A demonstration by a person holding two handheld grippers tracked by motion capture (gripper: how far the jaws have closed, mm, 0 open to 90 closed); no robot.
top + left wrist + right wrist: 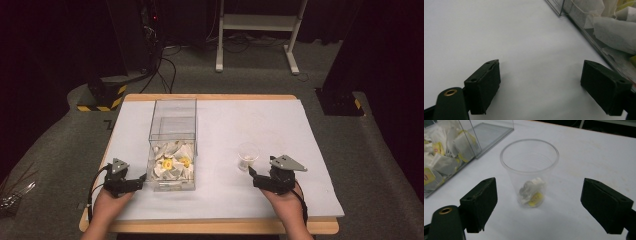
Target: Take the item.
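Right tool (537, 205): jaws wide, empty | clear cup (530, 170) upright just ahead, untouched | one tea bag (531, 191) inside: done | left tool (540, 86): wide, empty, beside box of tea bags (172, 160) on counter (260, 125) | likely more transfers left

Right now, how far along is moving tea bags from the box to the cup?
Done: one tea bag lies in the clear cup. In hand: nothing; right tongs and left tongs stand open. Left: many bags remain in the clear box.
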